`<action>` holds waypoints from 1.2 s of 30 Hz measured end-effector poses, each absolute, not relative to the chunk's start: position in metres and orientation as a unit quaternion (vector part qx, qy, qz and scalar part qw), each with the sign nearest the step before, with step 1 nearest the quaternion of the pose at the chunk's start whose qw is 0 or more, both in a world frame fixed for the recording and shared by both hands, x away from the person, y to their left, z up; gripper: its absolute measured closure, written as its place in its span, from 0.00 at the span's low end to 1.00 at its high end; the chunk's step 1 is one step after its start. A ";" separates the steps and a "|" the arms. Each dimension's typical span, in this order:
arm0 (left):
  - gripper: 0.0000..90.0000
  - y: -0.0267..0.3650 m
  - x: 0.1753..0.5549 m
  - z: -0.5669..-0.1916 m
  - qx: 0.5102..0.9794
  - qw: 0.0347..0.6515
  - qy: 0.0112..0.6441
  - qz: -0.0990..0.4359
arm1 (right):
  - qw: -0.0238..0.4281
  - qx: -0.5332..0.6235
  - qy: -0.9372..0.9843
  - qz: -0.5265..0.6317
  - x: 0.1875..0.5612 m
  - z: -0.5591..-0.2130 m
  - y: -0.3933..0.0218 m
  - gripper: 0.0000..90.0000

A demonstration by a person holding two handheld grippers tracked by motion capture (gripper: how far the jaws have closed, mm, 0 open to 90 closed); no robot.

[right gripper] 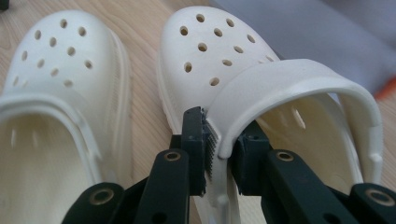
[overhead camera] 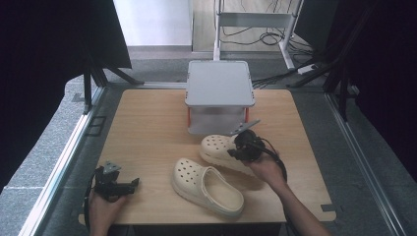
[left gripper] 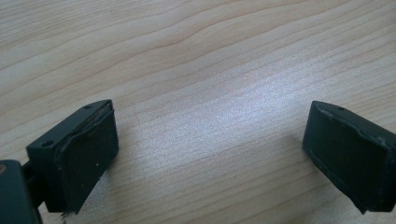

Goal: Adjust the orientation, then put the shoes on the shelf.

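- The right tongs (right gripper: 219, 154) are clamped on the side wall of a cream perforated foam clog (right gripper: 261, 88), beside the grey lidded plastic box (overhead camera: 219, 97) on the wooden bench (overhead camera: 147, 128).
- The matching second cream clog (overhead camera: 206, 187) lies untouched nearer the person; I judge the work barely begun.
- The box's lid is on, its contents hidden.
- The left tongs (left gripper: 205, 154) stand apart, empty, over bare wood.

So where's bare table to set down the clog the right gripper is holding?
The widest free patch is the left half of the table, between the grey box, the near clog and the left gripper. A narrower strip runs along the right edge. It is crowded in the middle, where the right gripper grips the far clog by the box.
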State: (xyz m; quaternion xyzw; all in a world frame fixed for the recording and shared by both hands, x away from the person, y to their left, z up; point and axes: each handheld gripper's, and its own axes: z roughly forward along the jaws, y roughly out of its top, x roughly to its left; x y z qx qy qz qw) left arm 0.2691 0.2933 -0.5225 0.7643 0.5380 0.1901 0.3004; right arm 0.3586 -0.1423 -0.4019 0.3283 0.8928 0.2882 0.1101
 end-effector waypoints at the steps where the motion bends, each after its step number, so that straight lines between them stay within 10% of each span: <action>1: 0.04 0.293 0.269 -0.523 0.765 0.300 0.538 0.190 | 0.108 0.326 0.893 0.291 0.358 -0.404 -0.136 0.85; 17: 0.04 0.293 0.269 -0.522 0.766 0.300 0.536 0.190 | 0.028 0.305 0.904 0.297 0.347 -0.419 -0.106 0.81; 25: 0.04 0.293 0.269 -0.523 0.765 0.300 0.537 0.190 | 0.010 0.310 0.896 0.319 0.355 -0.411 -0.125 0.42; 36: 0.04 0.293 0.269 -0.522 0.765 0.300 0.536 0.190 | 0.022 0.272 0.902 0.335 0.340 -0.401 -0.148 0.28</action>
